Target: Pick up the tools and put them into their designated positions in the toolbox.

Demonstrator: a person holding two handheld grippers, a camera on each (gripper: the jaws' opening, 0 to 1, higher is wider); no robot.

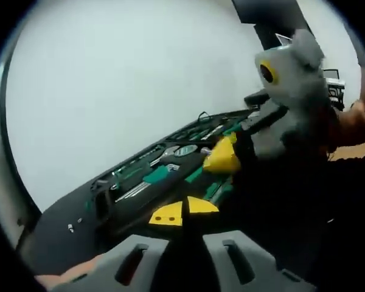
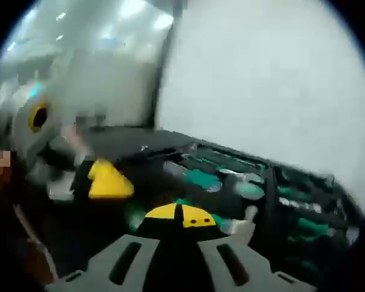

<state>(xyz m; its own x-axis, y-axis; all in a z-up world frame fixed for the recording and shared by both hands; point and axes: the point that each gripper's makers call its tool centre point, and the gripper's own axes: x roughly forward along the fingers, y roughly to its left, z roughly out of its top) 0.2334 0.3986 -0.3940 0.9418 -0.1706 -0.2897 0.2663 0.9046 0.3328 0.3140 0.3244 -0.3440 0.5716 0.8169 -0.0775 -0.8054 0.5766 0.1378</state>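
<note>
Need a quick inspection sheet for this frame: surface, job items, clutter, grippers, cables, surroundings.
Surface: dark tabletop, bare at its near edge.
Job's things: open black toolbox with green-handled and metal tools seated in its slots; blur hides which slots are empty.
Clutter: nothing seen.
Grippers: left gripper, yellow tips together, looks shut, nothing seen between them; right gripper, same, over the toolbox.
Cables: thin dark loop behind the toolbox, possibly a cable; cannot tell.
Surroundings: plain white wall; ceiling lights in the right gripper view.
</note>
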